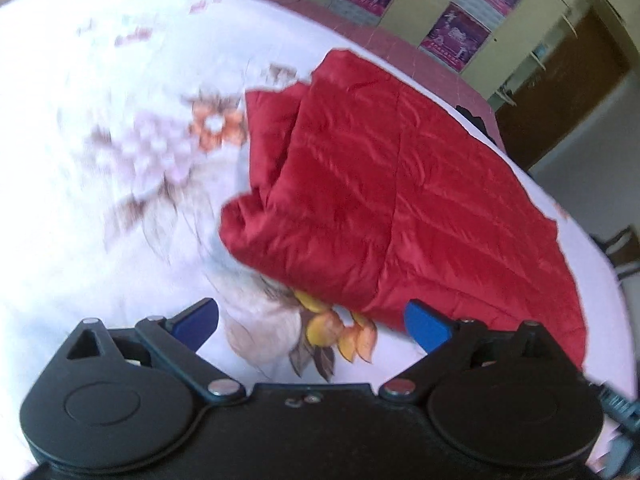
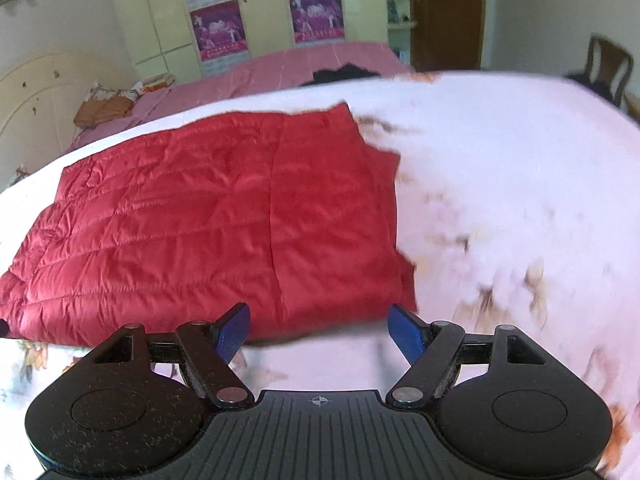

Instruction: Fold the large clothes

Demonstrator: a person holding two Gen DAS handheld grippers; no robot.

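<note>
left gripper (image 1: 312, 322): blue fingers spread wide, holding nothing, above the floral sheet just beside the jacket's near corner
right gripper (image 2: 320, 330): fingers spread, empty, at the jacket's near edge
red quilted jacket (image 2: 216, 216): folded flat on the floral bed sheet (image 2: 500, 184), toward its far edge
behind: pink bed (image 2: 280, 68), wardrobe posters (image 2: 218, 30)

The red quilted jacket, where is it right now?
The red quilted jacket lies on the white floral bedsheet, ahead-left of the open right gripper. In the left wrist view it is ahead-right of the open left gripper, neither gripper holding it.
</note>
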